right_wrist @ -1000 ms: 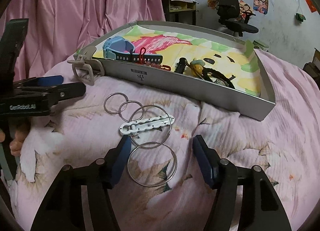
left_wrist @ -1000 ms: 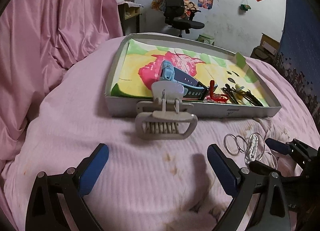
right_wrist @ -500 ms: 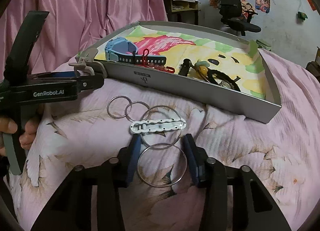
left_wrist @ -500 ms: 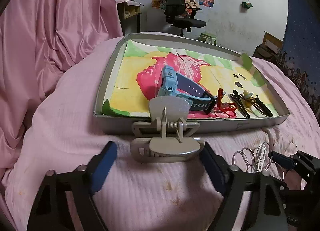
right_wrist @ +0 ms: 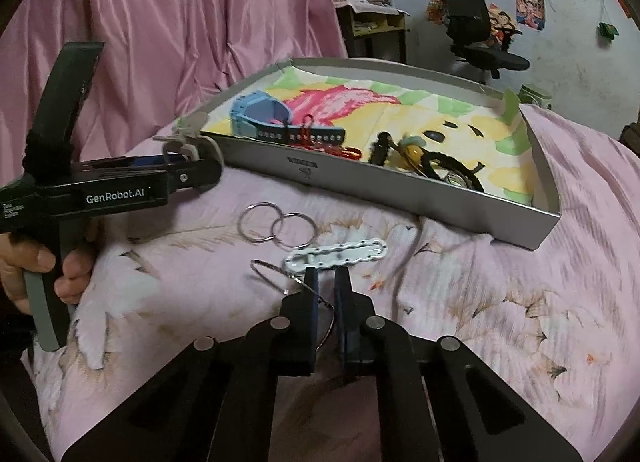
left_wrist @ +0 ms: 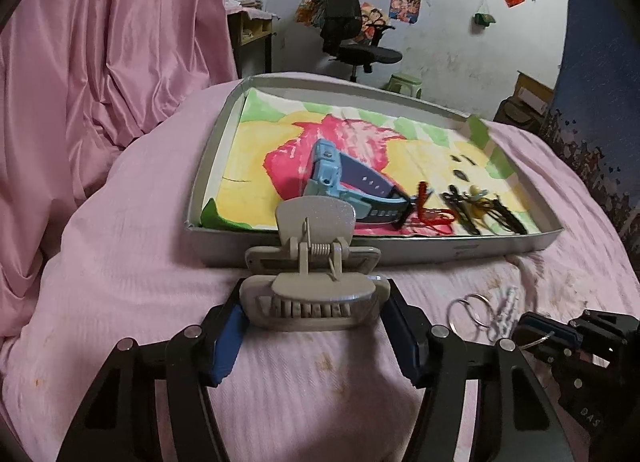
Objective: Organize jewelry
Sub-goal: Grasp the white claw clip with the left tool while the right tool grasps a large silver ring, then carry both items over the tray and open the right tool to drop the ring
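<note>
Clip point(left_wrist: 316, 294), loose on the bedspread point(left_wrist: 120, 222) a second ago, now sits clamped between the left gripper point(left_wrist: 314, 336) pads just before the tray point(left_wrist: 208, 166). Right gripper point(right_wrist: 326, 286) has pinched nearly closed, apparently on a wire ring point(right_wrist: 280, 278); both pieces look ready to lift trayward.

A pink bedspread point(right_wrist: 500, 302) carried a grey tray point(right_wrist: 400, 198), two small rings point(right_wrist: 276, 222) and a white clip point(right_wrist: 340, 254).

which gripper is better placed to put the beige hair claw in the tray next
Left. The left gripper already brackets the hair claw, which sits just outside the tray wall. The right gripper is closing on a wire ring.
</note>
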A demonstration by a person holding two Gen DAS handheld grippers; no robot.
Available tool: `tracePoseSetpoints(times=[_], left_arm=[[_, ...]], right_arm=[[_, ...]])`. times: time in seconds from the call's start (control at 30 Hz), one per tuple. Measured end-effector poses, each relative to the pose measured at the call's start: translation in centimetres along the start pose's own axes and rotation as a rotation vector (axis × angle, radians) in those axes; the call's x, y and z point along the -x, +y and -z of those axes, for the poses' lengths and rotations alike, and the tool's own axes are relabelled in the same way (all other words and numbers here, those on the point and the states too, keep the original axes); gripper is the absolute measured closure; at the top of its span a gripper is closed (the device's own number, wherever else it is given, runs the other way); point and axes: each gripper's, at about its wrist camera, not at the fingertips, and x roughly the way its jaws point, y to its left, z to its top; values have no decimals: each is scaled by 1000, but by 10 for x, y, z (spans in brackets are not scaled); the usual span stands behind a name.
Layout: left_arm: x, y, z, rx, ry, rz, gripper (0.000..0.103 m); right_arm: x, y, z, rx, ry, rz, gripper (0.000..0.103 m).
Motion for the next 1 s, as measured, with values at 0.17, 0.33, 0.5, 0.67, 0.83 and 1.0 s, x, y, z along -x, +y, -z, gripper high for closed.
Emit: tracePoseSetpoints(times=[0.17,0.33,0.5,0.67,0.83,1.0], left_arm=[[15,-5,7,-2,-17,32,42],[30,-11,12,-5,-49,56,42],[42,-17,12,-1,-94,88,42],[49,-19,5,8,-143,103,42],[50,-18,-19,44,-187,108,42],[41,-15,-39,58,-203,91,42]], right_arm=[[13,7,5,24,-8,-32,98],[28,4,3,8,-63,-69,100],[36,2,-2,18,-131,-68,100],[45,1,-20,57,-226,-38,100],[46,-8,-50,73,-327,-9,100],[27,-27,-76,54,-353,0,100]])
